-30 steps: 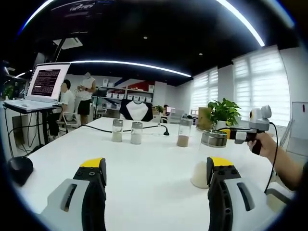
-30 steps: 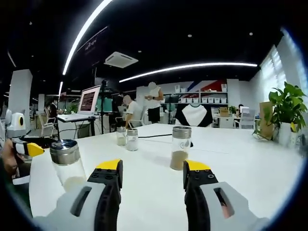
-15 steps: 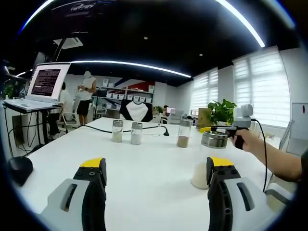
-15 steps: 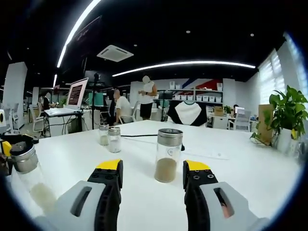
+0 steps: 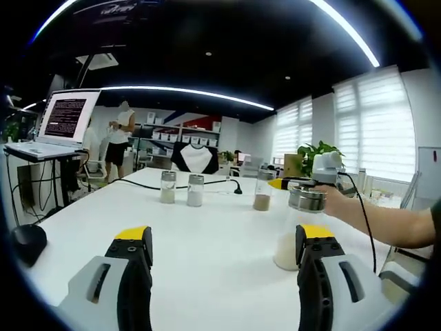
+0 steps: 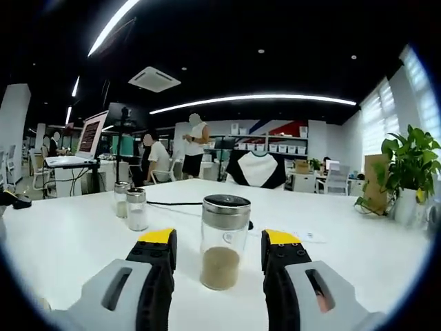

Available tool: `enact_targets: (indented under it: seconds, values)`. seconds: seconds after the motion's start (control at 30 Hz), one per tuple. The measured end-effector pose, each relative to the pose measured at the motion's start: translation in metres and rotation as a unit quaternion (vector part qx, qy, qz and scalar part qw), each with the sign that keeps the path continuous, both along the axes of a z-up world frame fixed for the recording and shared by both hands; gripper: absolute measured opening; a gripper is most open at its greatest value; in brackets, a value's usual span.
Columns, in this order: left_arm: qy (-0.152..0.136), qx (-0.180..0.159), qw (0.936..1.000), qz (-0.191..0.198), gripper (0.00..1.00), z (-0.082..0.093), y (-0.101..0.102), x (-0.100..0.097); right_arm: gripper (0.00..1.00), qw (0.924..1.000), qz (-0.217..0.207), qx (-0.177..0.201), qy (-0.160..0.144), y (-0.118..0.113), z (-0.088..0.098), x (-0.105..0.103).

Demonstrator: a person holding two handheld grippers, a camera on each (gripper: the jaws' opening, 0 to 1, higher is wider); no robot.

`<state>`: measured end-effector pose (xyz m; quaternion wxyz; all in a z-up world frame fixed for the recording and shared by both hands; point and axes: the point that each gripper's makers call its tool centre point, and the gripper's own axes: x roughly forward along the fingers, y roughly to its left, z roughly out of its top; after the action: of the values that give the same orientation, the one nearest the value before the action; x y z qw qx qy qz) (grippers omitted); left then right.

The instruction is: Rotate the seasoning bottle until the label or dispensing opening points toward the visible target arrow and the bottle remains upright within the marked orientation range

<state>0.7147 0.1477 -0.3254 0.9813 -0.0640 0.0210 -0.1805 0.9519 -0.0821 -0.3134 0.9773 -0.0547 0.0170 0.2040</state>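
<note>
A glass seasoning bottle (image 6: 222, 241) with a steel lid and brown powder stands upright on the white table (image 6: 69, 241). It sits right in front of my right gripper (image 6: 219, 238), level with the yellow tips. The jaws are open, with a gap on each side of the glass. In the left gripper view the same bottle (image 5: 263, 190) is mid-table, and the right gripper (image 5: 279, 184) reaches toward it from the right in a person's hand (image 5: 336, 201). A nearer bottle (image 5: 298, 227) holds white powder. My left gripper (image 5: 224, 243) hangs open over bare table.
Two small shakers (image 5: 182, 188) (image 6: 129, 205) stand further back beside a black cable (image 5: 213, 183). A dark mouse (image 5: 27, 241) lies at the left edge. A laptop (image 5: 65, 121) sits on a side stand, a potted plant (image 6: 406, 165) at the right. People stand behind.
My right gripper has moved forward and left to the brown-powder bottle, which now looms between its tips. The white-powder bottle slid out of its view. The left gripper has stayed still.
</note>
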Motion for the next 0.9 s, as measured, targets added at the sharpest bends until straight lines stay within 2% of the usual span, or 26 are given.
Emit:
enact_targets:
  seconds: [0.2, 0.3, 0.4, 0.5, 0.6, 0.63, 0.8, 0.9]
  values:
    - [0.003, 0.001, 1.0, 0.002, 0.9, -0.002, 0.001, 0.001, 0.49, 0.9999, -0.01, 0.005, -0.007, -0.003, -0.004, 0.02]
    - [0.003, 0.001, 1.0, 0.002, 0.9, -0.002, 0.001, 0.001, 0.49, 0.9998, -0.011, 0.019, -0.003, -0.004, -0.008, 0.027]
    - [0.004, 0.0, 1.0, 0.003, 0.9, -0.003, 0.001, 0.002, 0.48, 0.9999, -0.007, 0.009, -0.006, 0.0, -0.012, 0.031]
    - [0.004, 0.0, 1.0, 0.005, 0.9, -0.004, 0.002, 0.002, 0.48, 0.9994, -0.009, 0.03, 0.016, 0.007, -0.018, 0.033]
    - [0.007, 0.0, 1.0, 0.002, 0.9, -0.005, 0.001, 0.003, 0.45, 0.9999, -0.01, -0.003, 0.001, 0.011, -0.019, 0.035]
    - [0.007, 0.0, 1.0, 0.001, 0.9, -0.006, 0.0, 0.002, 0.44, 0.9999, -0.013, -0.003, 0.008, 0.011, -0.022, 0.038]
    - [0.003, -0.002, 1.0, 0.002, 0.9, -0.003, 0.002, 0.001, 0.41, 0.9988, -0.021, 0.039, 0.022, 0.009, -0.026, 0.043]
    - [0.004, -0.003, 1.0, 0.004, 0.9, -0.004, 0.004, 0.001, 0.39, 0.9993, -0.013, 0.034, 0.013, 0.013, -0.025, 0.043]
